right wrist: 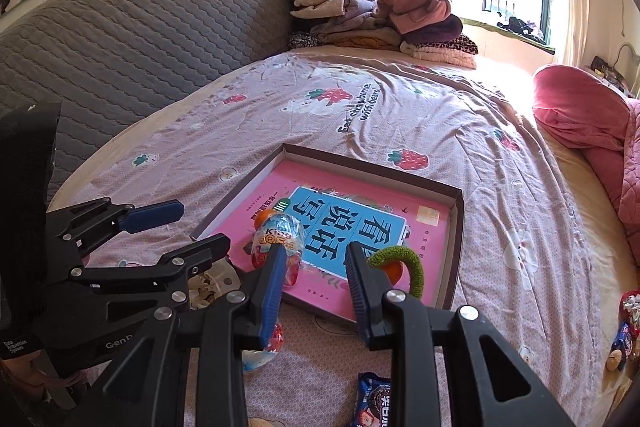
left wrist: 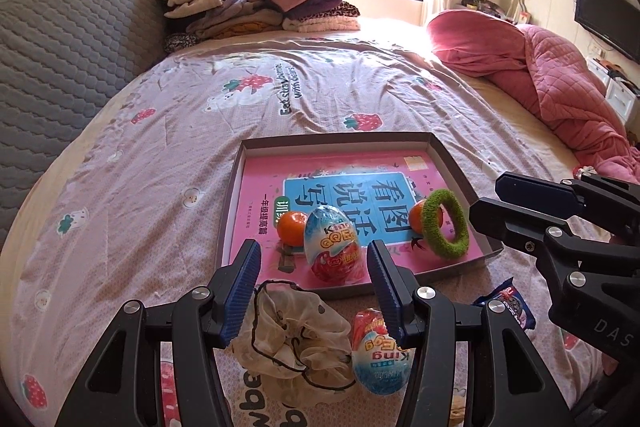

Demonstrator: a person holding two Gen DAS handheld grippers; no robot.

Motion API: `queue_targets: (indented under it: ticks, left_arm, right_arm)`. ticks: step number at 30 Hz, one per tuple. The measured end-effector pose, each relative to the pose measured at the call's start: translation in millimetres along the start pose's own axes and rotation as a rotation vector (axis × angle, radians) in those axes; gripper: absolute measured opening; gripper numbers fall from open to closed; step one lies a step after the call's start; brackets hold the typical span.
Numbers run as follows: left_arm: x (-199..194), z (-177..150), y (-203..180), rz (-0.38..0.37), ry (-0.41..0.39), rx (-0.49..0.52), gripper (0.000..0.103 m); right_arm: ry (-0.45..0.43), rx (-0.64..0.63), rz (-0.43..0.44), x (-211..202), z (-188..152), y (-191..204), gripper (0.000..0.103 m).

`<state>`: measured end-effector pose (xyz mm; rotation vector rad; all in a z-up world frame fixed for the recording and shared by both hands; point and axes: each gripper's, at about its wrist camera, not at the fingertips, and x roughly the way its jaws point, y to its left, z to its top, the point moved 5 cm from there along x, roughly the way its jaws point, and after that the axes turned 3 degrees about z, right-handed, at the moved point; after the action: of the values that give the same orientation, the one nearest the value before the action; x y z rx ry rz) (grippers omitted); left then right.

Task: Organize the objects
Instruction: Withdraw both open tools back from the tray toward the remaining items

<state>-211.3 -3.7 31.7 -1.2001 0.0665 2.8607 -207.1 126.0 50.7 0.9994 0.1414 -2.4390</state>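
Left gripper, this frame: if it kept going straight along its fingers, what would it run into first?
Most likely the upright toy egg standing in the box, centred between the open left gripper fingers. Depth is uncertain: the box's near rim lies lower in that line and might be met first if the gripper travels low.

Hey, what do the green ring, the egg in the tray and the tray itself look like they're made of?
The green ring looks like knitted or terry yarn: fuzzy, matte, looped surface. The egg in the tray seems wrapped in glossy printed foil or plastic film, judging by its shine and wrinkles. The tray looks like matte cardboard, with thin, flat, folded walls; what lies beneath its brown surface can't be told.
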Motion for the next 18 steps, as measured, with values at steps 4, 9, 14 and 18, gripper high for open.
queue_targets:
  ticks: [4, 9, 14, 18]
  left_arm:
    - [-8, 2, 2, 0.0, -0.012, -0.006, 0.057]
    - [-20, 4, 4, -0.007, -0.037, -0.017, 0.057]
    - [-29, 3, 4, -0.004, -0.049, -0.017, 0.057]
    - [-35, 4, 5, 0.007, -0.063, -0.012, 0.057]
  right_arm:
    - [-0.013, 0.005, 0.002, -5, 2, 3, 0.031]
    - [-0.026, 0.023, -0.001, -10, 0, 3, 0.044]
    - [-0.043, 0.035, -0.01, -17, 0, 4, 0.045]
    - [-0.063, 0.047, -0.018, -24, 1, 5, 0.047]
